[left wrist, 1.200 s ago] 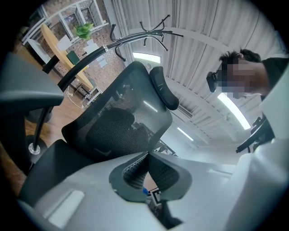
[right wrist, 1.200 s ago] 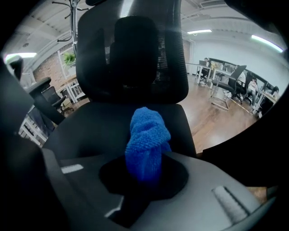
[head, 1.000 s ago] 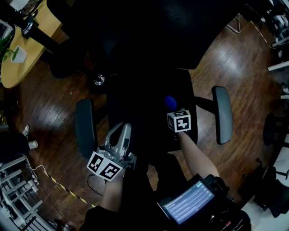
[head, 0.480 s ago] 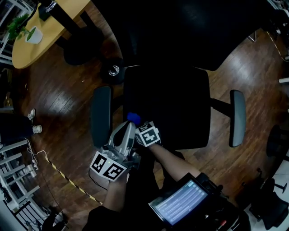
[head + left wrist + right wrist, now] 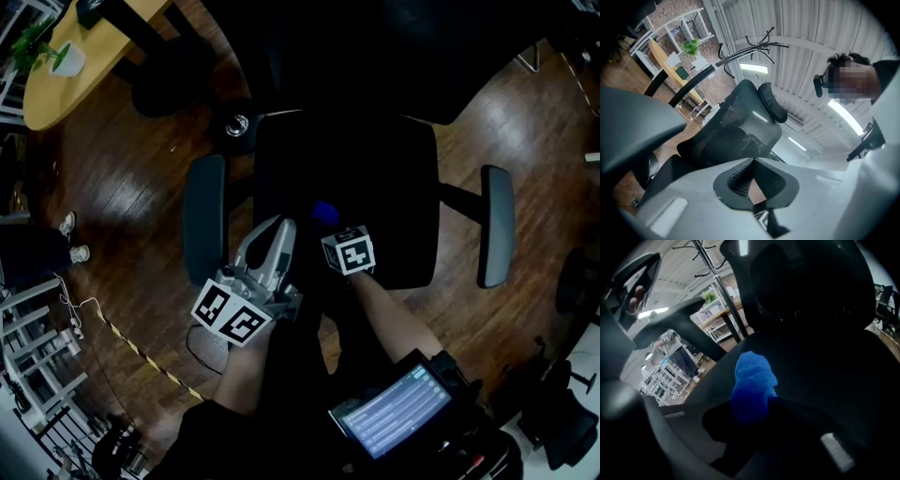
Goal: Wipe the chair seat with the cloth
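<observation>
In the head view the black chair seat (image 5: 384,178) lies below me, between a left armrest (image 5: 204,217) and a right armrest (image 5: 495,225). My right gripper (image 5: 330,223) is shut on a blue cloth (image 5: 325,212) that rests on the seat's front left part. The right gripper view shows the cloth (image 5: 752,385) bunched between the jaws of the right gripper (image 5: 750,408), with the seat (image 5: 825,366) and the backrest (image 5: 811,282) beyond. My left gripper (image 5: 281,227) hovers at the seat's front left edge, shut and empty (image 5: 753,160).
The floor is dark wood. A round wooden table (image 5: 56,94) with a small potted plant (image 5: 64,58) stands at the top left. Striped tape (image 5: 141,361) and a cable run along the floor at lower left. Someone's shoes (image 5: 73,239) show at the left edge. Another mesh office chair (image 5: 740,126) faces the left gripper.
The right gripper swept the cloth left across the seat to its front left edge, then back toward the middle. The left gripper stayed near the left armrest.
</observation>
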Demonstrator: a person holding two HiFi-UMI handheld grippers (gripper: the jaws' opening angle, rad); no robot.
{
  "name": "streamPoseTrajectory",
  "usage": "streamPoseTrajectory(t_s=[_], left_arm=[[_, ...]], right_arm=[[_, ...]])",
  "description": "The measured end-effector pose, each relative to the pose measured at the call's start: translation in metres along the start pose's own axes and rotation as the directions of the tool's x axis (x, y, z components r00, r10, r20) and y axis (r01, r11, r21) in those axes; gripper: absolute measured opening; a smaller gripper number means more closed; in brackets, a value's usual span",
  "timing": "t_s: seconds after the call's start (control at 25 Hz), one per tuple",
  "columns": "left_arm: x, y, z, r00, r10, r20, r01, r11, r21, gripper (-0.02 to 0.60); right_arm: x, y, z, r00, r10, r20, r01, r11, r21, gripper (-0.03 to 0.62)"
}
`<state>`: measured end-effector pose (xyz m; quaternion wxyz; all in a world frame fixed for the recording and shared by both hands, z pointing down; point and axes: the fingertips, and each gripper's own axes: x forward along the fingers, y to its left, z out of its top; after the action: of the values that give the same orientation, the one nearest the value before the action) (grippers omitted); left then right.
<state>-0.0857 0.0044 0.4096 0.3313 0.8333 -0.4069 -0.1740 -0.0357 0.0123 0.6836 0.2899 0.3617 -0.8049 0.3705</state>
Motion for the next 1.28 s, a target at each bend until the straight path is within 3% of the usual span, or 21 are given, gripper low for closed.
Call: streamPoseTrajectory(t_s=[0.32,0.48,0.72,0.88,1.0,1.28], left_arm=[[0.043,-0.031,-0.019,0.993,-0.092,-0.073,0.092,0.996,-0.006,-0.008],[0.063,-0.043,-0.031,0.987,-0.125,-0.099,0.125,0.992,-0.012,-0.008],[0.072,-0.052,-0.047,0.98,-0.144,-0.133,0.144,0.99,-0.015,-0.008],[0.066,-0.051,-0.042,0.987,-0.118,-0.112,0.117,0.993,-0.009,-0.008],[0.057,-0.049,-0.034,0.991,-0.094,-0.092,0.094,0.996,-0.001,-0.008],[0.024,-0.018,-0.007,0.999,-0.009,-0.037,0.01,1.0,0.014,-0.008]], right_arm=[[-0.102,-0.131,-0.034,0.966,-0.259,-0.003,0.258,0.958,0.126,0.049],[-0.132,-0.167,-0.057,0.951,-0.309,-0.011,0.301,0.917,0.263,0.048],[-0.138,-0.172,-0.057,0.944,-0.331,-0.003,0.324,0.922,0.213,0.048],[-0.142,-0.171,-0.053,0.945,-0.327,0.004,0.318,0.922,0.219,0.049],[-0.13,-0.15,-0.038,0.96,-0.279,0.036,0.268,0.944,0.191,0.049],[-0.039,-0.013,-0.007,0.999,-0.031,0.025,0.028,0.991,0.132,0.049]])
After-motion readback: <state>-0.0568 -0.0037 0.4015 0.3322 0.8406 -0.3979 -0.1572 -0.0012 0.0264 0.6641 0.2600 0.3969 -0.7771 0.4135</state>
